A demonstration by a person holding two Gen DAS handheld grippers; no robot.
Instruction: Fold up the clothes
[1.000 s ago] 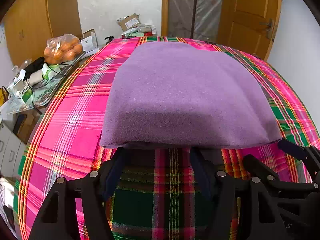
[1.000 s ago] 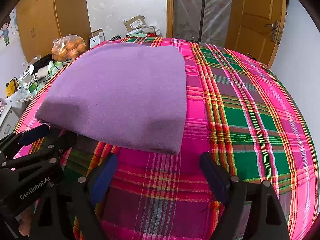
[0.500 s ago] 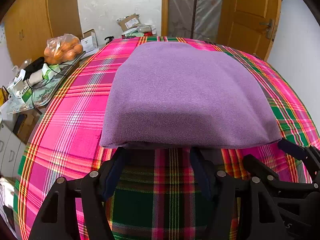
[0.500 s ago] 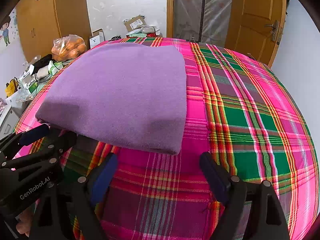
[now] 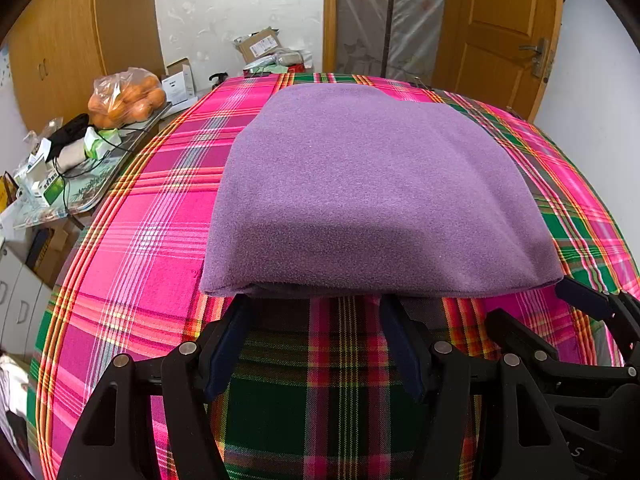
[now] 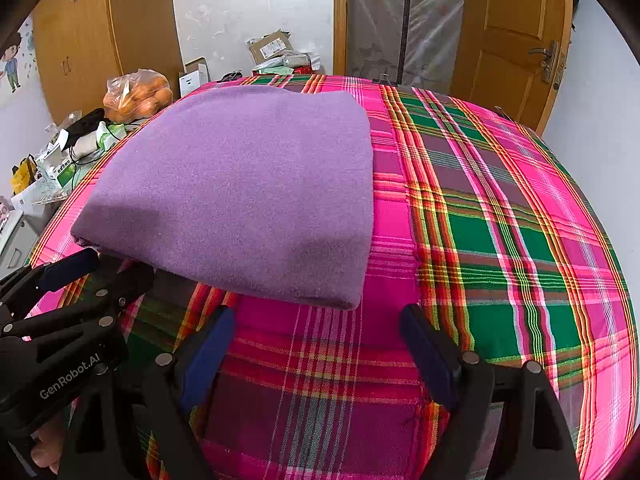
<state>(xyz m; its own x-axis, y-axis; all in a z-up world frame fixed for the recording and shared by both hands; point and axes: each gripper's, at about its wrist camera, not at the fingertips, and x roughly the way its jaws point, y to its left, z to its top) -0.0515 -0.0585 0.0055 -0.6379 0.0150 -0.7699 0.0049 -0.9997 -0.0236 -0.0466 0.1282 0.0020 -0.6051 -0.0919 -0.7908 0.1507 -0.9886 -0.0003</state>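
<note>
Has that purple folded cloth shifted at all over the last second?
No. The purple cloth sits on the same stripes of the plaid cover, its near corner unchanged.

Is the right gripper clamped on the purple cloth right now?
No. The right gripper is open over bare plaid bedcover, its fingers just short of the folded purple cloth.

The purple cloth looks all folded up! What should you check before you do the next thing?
1. Purple cloth lies flat, edges lined up: ok.
2. Left gripper jaws apart, holding nothing: ok.
3. Right gripper jaws apart, holding nothing: ok.
4. Both grippers short of the cloth's near edge, not caught in it: ok.
5. Bare plaid bedcover beside the cloth: ok.
6. Inner layers tidy: cannot tell.
</note>
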